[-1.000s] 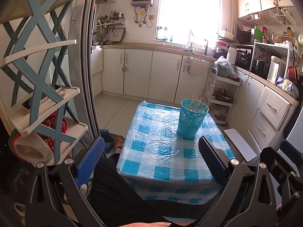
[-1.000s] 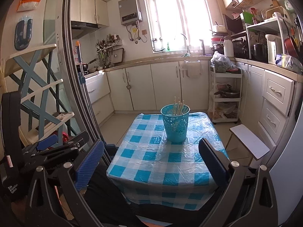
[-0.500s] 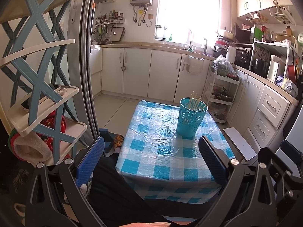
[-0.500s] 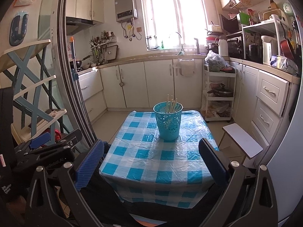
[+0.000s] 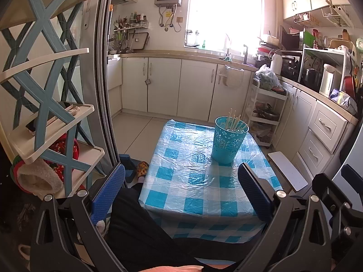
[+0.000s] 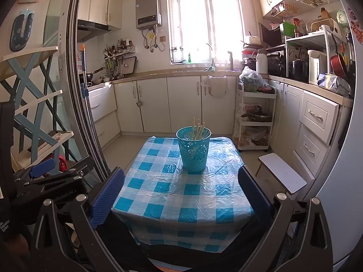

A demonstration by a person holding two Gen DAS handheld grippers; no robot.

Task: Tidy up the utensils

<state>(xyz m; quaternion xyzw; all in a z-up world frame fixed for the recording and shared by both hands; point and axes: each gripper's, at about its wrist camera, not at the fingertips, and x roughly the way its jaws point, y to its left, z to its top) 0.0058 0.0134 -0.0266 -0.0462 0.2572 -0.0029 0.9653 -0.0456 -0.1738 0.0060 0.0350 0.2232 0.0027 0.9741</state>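
Note:
A teal perforated holder [image 5: 228,141] [image 6: 193,148] stands near the far end of a small table with a blue-and-white checked cloth [image 5: 192,181] [image 6: 181,192]. Several pale chopsticks [image 5: 234,121] [image 6: 197,130] stick up out of it. My left gripper [image 5: 181,188] is open, held back from the table's near edge with nothing between its blue pads. My right gripper [image 6: 181,188] is open too, empty, at the near edge and well short of the holder. The right gripper's body [image 5: 335,199] shows at the left view's right edge.
A blue-and-cream shelf rack [image 5: 45,95] stands close on the left beside a sliding door frame [image 5: 104,79]. A white stool [image 6: 282,173] sits right of the table. Cabinets [image 6: 317,122] and a trolley [image 6: 255,117] line the right. A dark-trousered leg [image 5: 140,231] lies below.
The right view has swung left and risen slightly, so the holder now sits nearer the middle of the frame. The left view has barely shifted. Both grippers stay open.

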